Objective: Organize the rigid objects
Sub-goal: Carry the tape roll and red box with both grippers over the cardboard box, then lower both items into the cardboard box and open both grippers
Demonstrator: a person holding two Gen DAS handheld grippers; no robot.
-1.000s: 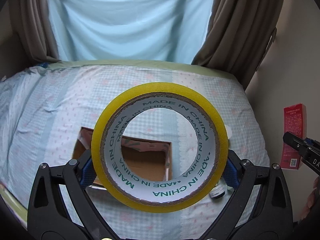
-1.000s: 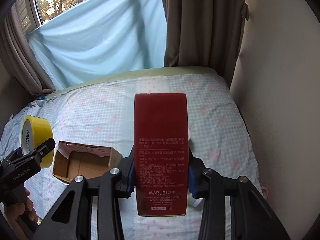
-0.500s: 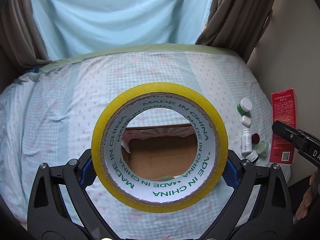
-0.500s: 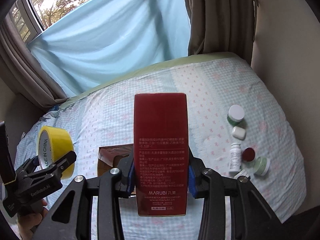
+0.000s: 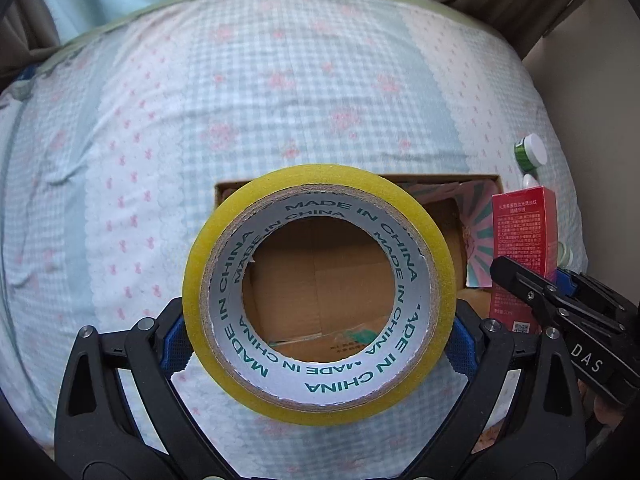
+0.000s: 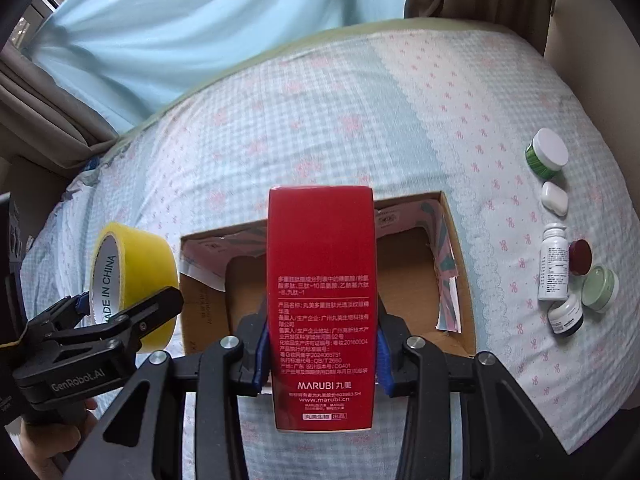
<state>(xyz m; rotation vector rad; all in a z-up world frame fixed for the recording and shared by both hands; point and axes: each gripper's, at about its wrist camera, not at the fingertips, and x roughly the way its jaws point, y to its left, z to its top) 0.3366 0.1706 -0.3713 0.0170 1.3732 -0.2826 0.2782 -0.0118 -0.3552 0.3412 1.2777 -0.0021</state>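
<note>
Both loads hang above the open cardboard box (image 6: 448, 240) at frame centre, so the step in hand is delivery. The left gripper (image 5: 320, 344), jaws wide, clamps the yellow tape roll (image 5: 320, 396); the right gripper (image 6: 320, 356) pinches the red carton (image 6: 320, 280). Next, I judge, each lowers inside the walls before letting go, the 2 kept apart.
</note>
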